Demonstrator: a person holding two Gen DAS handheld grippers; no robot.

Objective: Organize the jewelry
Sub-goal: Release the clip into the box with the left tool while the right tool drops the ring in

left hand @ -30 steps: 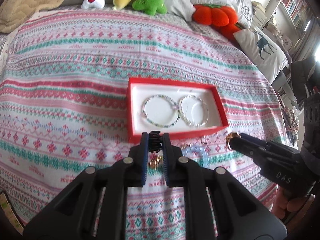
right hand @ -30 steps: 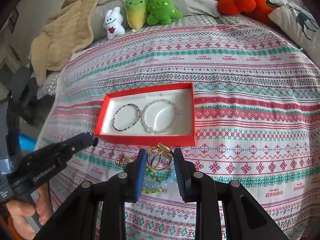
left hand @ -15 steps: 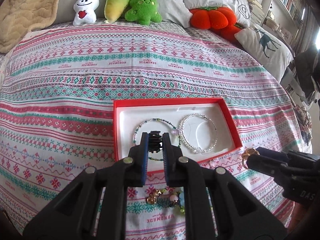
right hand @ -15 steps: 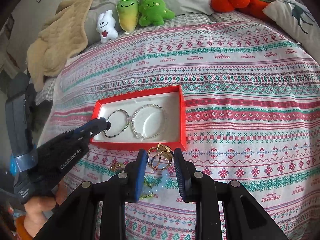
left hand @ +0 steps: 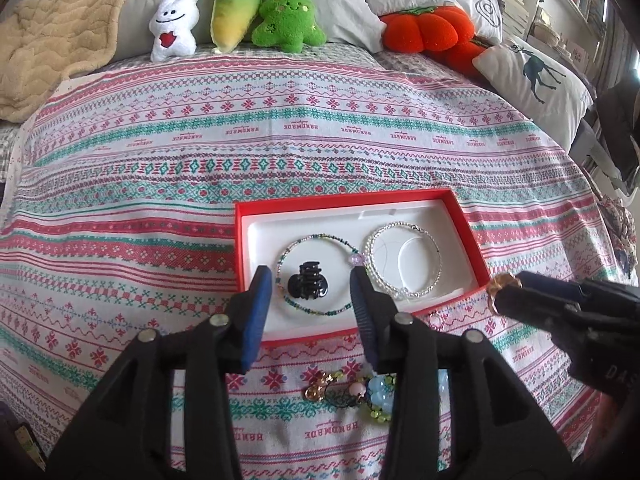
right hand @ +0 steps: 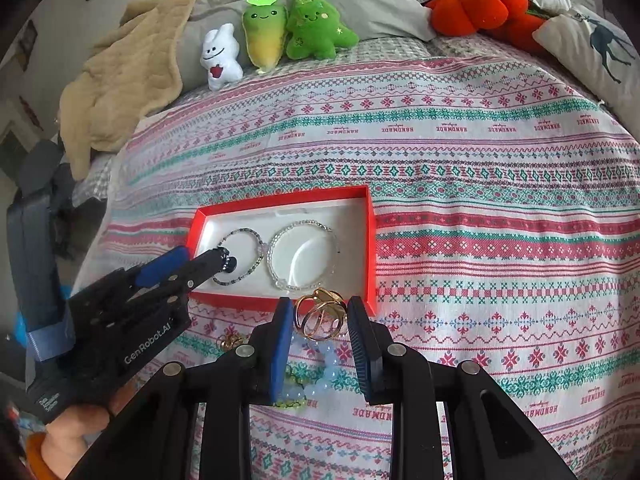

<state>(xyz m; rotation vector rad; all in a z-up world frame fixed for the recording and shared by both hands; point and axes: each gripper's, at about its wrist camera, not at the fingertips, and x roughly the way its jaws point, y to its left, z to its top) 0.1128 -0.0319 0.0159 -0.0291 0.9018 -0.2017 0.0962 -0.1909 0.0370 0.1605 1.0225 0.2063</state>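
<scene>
The patterned bedspread (left hand: 280, 152) lies under everything. On it, ahead of both claws, sits the red box (left hand: 356, 204) with a white liner. The left gripper (left hand: 312, 292) hangs over the box's near edge, jaws wide apart and touching nothing; between its tips the black hair clip (left hand: 308, 285) lies inside the dark beaded bracelet (left hand: 316, 240), with the clear beaded bracelet (left hand: 404, 260) to its right. The right gripper (right hand: 320, 320) is clamped on gold rings (right hand: 320, 314). Below the claws is a pile of loose beaded jewelry (left hand: 352, 392).
</scene>
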